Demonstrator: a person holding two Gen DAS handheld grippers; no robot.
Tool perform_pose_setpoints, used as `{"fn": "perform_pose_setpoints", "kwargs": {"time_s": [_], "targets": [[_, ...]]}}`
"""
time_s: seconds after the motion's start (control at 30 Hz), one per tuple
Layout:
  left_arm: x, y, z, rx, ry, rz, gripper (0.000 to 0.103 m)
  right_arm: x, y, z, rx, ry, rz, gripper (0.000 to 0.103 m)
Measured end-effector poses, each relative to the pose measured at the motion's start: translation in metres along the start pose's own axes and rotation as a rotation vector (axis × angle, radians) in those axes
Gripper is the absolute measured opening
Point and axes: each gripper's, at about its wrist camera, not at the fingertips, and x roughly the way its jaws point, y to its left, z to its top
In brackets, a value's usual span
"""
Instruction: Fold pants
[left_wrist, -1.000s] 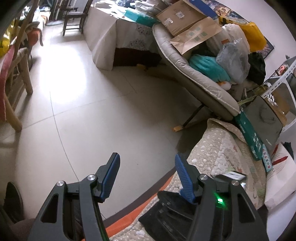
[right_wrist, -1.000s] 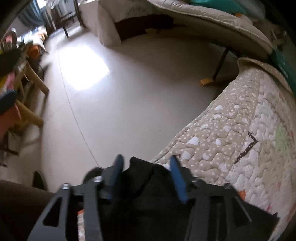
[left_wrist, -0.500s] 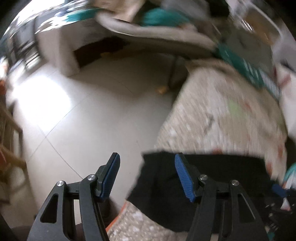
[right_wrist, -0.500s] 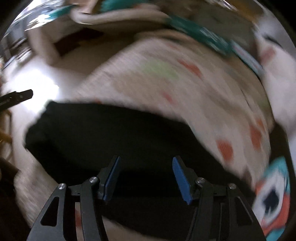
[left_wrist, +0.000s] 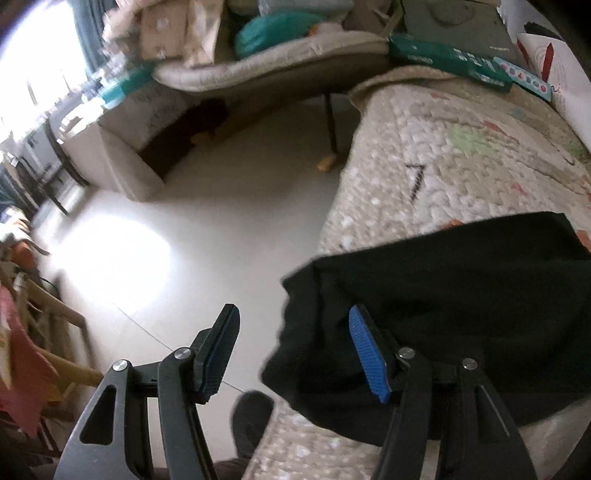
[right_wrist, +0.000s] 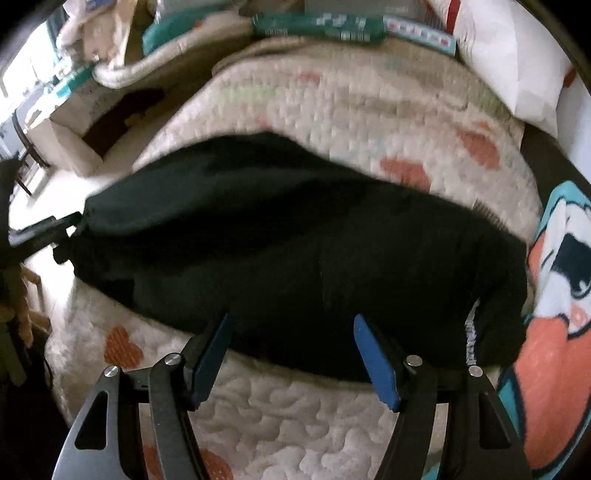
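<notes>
Pants (right_wrist: 280, 240): black, soft, limp; lay across quilted bed (right_wrist: 295, 417), one end overhanging its floor-side edge.
Hold: likely corners or hem.
Left tongs (left_wrist: 293, 352): wide, empty.
Right tongs (right_wrist: 291, 354): just opened, nothing between.

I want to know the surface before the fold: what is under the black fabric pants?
The black fabric pants lie on a beige quilted cover with red hearts, visible around them. The part directly beneath them is covered, so anything there cannot be seen.
</notes>
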Motion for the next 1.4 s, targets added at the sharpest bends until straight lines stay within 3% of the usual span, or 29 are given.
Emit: {"fn": "perform_pose_setpoints", "kwargs": {"time_s": [0.17,0.43,0.67,0.87,1.03,1.1,1.2,1.4], "targets": [[-0.002,-0.014,0.007,0.051,-0.052,0.066,0.061,0.002,-0.005,0.006,0.035,-0.046,0.008,0.074],[-0.007,-0.03,0.013,0.088,-0.086,0.019,0.061,0.0,-0.026,0.02,0.198,-0.086,0.097,0.074],[-0.018,-0.027,0.018,0.043,-0.132,0.008,0.061,-0.003,-0.018,0.022,0.18,-0.128,0.098,0.074],[-0.026,-0.01,0.023,-0.056,-0.157,-0.076,0.061,0.0,0.001,0.019,0.112,-0.141,0.09,0.074],[-0.028,0.013,0.024,-0.142,-0.118,-0.142,0.061,0.0,0.02,0.012,0.027,-0.164,0.056,0.074],[-0.028,0.021,0.023,-0.16,-0.107,-0.135,0.061,0.0,0.025,0.01,0.008,-0.166,0.043,0.074],[-0.023,0.041,0.019,-0.232,-0.065,-0.155,0.061,0.001,0.026,0.005,0.015,-0.153,0.051,0.074],[0.007,0.085,-0.005,-0.517,0.111,-0.286,0.061,0.0,0.027,0.004,0.018,-0.13,0.041,0.074]]}}
